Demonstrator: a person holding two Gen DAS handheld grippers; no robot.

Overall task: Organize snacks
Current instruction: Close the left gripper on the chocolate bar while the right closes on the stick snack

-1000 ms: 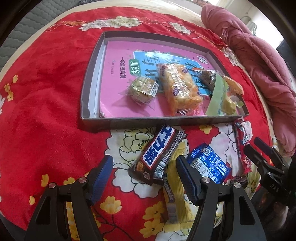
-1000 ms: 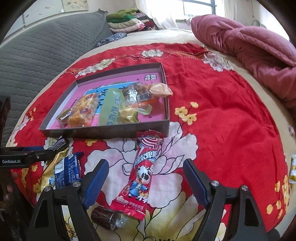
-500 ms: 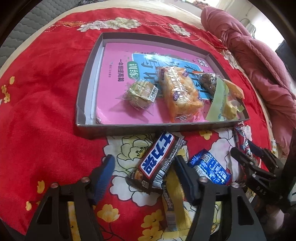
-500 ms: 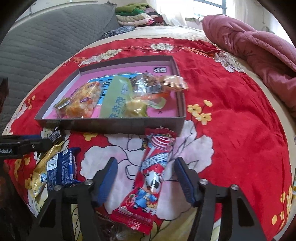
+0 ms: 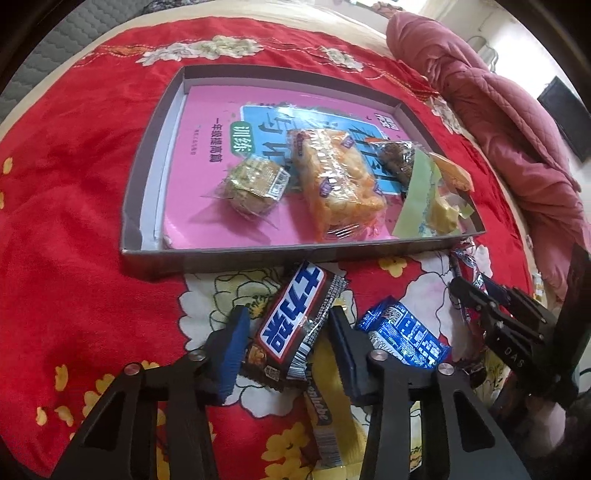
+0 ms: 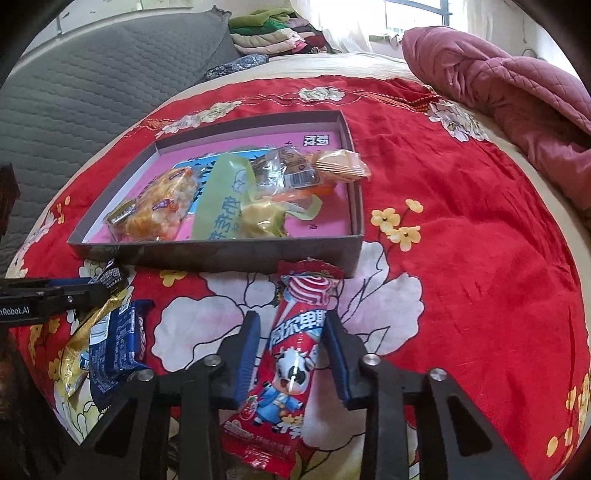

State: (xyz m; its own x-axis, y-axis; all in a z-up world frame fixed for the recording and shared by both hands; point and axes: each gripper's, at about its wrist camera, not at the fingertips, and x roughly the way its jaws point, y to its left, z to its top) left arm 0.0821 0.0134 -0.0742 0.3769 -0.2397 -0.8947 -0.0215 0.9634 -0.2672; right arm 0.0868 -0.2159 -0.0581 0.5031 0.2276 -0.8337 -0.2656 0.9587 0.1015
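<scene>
Snacks lie scattered on a red floral bedspread in front of a shallow grey box, whose floor is covered by a pink booklet; inside the box sit a small square cake in clear wrap, a long orange puffed bar, a pale green packet and a dark-wrapped sweet, with a round yellow wafer pack leaning at the box's right end; the left gripper points steeply down at a dark chocolate bar that lies just outside the near wall of the box, its upper end close to that wall; the jaws are closing with the bar between them, the blue pads at its two long edges, the left pad right against the wrapper, though whether both already press I cannot tell for sure; a yellow packet lies under the bar, and a blue biscuit packet lies just to its right; the right gripper straddles a long red candy packet with a cartoon cow, which lies lengthwise with its far end touching or nearly touching the box's near wall; these jaws too are closing, the pads hard against the packet's sides and pinching it; a crumpled pink quilt is heaped at the far right of the bed, and folded clothes are stacked beyond a grey quilted cover.
</scene>
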